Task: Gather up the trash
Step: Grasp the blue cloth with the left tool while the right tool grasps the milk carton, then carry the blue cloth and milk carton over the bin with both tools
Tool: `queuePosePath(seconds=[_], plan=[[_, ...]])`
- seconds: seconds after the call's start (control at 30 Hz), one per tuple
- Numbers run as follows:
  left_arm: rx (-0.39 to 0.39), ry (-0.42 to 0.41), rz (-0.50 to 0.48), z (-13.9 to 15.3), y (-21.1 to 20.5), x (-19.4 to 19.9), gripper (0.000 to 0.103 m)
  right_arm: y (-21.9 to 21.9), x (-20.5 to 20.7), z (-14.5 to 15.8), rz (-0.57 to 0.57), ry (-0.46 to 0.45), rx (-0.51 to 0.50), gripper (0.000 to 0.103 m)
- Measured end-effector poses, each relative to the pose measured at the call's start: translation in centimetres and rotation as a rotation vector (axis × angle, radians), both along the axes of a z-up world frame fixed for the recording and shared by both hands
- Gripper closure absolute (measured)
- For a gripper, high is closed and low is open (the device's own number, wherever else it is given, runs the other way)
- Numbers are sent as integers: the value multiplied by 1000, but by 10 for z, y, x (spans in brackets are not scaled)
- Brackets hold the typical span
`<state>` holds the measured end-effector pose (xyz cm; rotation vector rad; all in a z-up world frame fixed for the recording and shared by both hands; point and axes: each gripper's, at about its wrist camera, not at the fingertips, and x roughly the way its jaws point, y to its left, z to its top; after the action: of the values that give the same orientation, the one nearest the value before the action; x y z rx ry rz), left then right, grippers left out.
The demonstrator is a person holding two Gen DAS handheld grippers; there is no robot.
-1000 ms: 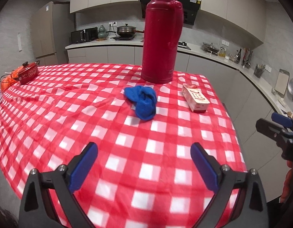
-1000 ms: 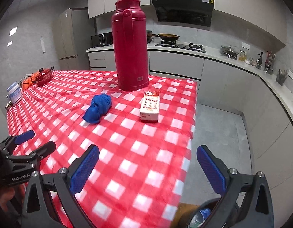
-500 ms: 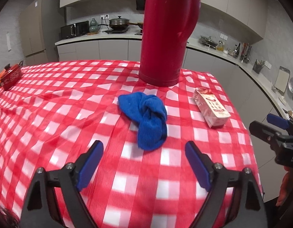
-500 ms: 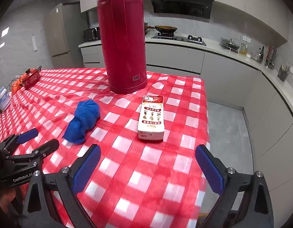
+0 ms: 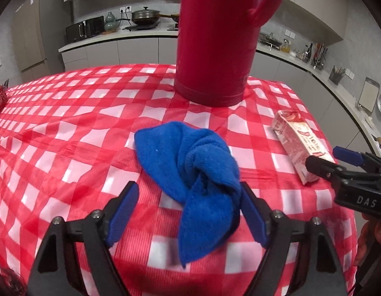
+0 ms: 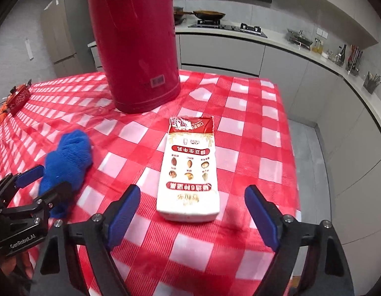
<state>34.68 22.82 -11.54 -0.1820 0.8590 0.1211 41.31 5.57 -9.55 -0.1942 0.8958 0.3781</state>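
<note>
Closing in since a second ago, both tools are narrowing but grip nothing: the left tool (image 5: 189, 212) is straddling the blue cloth's (image 5: 190, 165) near end, the right tool (image 6: 191, 213) framing the milk carton (image 6: 189, 172) on the tabletop (image 6: 239, 128), so both pickups look imminent.

White-and-red milk carton (image 6: 189, 172) flat on the checked cloth, beside a crumpled blue rag (image 5: 195, 172)
</note>
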Motion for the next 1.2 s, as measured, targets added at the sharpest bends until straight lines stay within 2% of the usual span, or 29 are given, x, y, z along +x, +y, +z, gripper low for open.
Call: queuePosePath(seconds=[0.23,0.3,0.33,0.37,0.4,0.47,0.57,0.77,1.2], plan=[[-12,-4,-6,-2,0,10,21,6,16,-14,-21,22,-7,25],[-23,-3,-12,-3,-1,11,24,6,17,-15,-23,31,-4,35],[-26,-4,-16,-3,-2,13,29,6,18,-17,-25,38,-2,38],[-30,-8,-20,-3,-2,12,35,6,19,-18,-25,45,0,46],[-37,-9,-25,-4,-2,13,38,6,20,-20,-25,55,6,48],[-48,-14,-41,-4,-3,13,56,5,19,-20,-27,53,10,49],[-51,-24,-58,-2,-6,11,68,3,15,-16,-26,45,24,49],[-55,-54,-69,9,-9,-4,74,-3,-3,3,-11,9,48,51],[-31,-106,-87,37,-34,-67,74,-35,-78,37,23,-38,93,51]])
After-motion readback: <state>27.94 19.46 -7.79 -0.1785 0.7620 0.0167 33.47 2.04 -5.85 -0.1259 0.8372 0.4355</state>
